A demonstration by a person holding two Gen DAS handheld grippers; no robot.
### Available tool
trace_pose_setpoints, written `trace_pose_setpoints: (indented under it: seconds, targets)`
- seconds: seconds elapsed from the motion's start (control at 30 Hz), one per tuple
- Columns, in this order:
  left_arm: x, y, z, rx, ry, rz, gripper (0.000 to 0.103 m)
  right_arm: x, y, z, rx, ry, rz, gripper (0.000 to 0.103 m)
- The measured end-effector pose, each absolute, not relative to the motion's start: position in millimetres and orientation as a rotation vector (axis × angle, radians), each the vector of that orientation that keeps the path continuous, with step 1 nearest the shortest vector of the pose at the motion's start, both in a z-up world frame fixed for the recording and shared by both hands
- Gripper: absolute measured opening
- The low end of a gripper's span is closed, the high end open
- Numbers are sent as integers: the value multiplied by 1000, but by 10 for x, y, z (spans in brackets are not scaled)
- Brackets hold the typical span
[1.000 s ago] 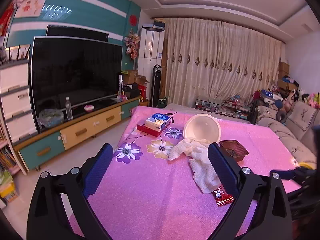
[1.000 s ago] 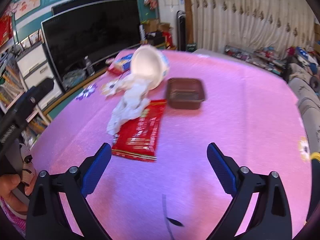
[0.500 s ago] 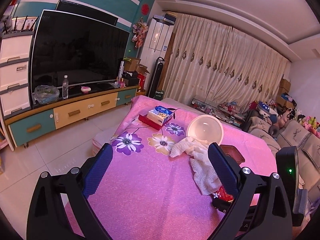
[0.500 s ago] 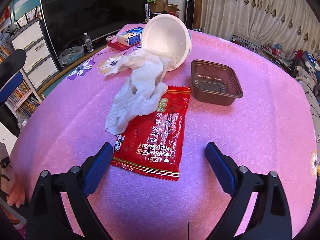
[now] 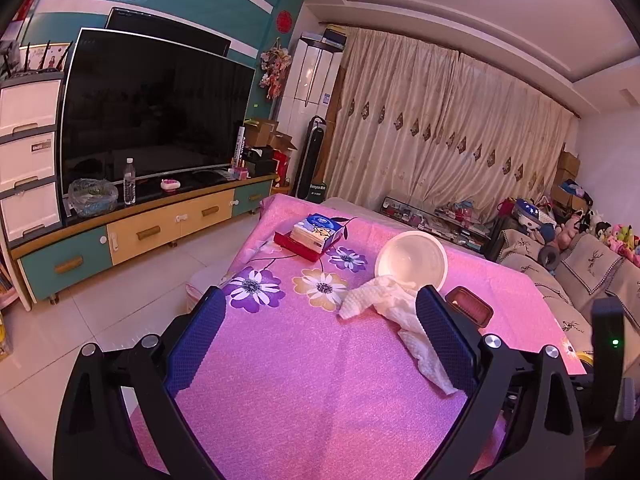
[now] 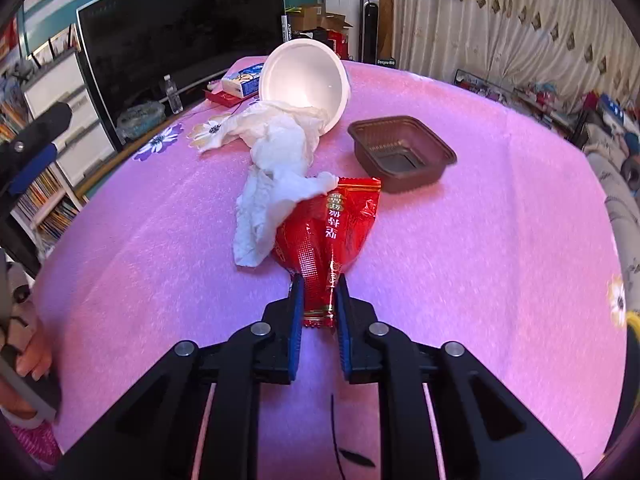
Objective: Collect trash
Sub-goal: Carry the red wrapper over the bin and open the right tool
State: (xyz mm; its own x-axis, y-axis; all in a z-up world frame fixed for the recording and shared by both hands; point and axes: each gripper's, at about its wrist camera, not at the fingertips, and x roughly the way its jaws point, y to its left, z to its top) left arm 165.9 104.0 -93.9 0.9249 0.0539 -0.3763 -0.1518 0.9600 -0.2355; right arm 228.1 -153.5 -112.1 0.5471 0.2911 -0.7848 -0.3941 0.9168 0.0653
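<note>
The right tool (image 6: 318,294) has just been closing and now pinches the near end of the red snack wrapper (image 6: 328,228), which bunches between its blue pads while the rest lies on the pink surface (image 6: 500,240). A crumpled white tissue (image 6: 276,172) overlaps the wrapper's far left edge and trails back into the mouth of a white bowl (image 6: 306,76) lying on its side. Just right of the tissue sits a brown plastic tray (image 6: 402,152), touching the wrapper's far corner. Behind the bowl lies a tissue pack (image 6: 240,80). The left tool (image 5: 320,344) hangs over the surface's edge with its jaws spread wide, gripping nothing.
</note>
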Motion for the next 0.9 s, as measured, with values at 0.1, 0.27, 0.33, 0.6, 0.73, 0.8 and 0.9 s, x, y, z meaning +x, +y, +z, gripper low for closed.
trace_pose_setpoints:
  seconds: [0.1,0.27,0.33,0.6,0.73,0.8,0.9]
  targets:
    - [1664,1022,-939,-257,376,106,94,2198,-1731,-1104,-76,911,395,14]
    - [1678,1002,-936,-244,379,100,94,1997,-2087,-1007,-34,885,334,14]
    - [1672,994,-935,-240,378,100,94,1927,-2264,-977,1,875,309,14]
    - [1659,935,-911,-215,369,101,94,1752,-3092,-758,96,789,131,14]
    - [1640,888,-892,-193,358,102,94,1732,-3554,-718,132,752,9,14]
    - [1642,855,-888,-180,360,101,94,1713,-3817,-729,139,740,-72,14]
    - [1653,832,-882,-165,362,102,94,1738,-4204,-800,147,741,-185,14]
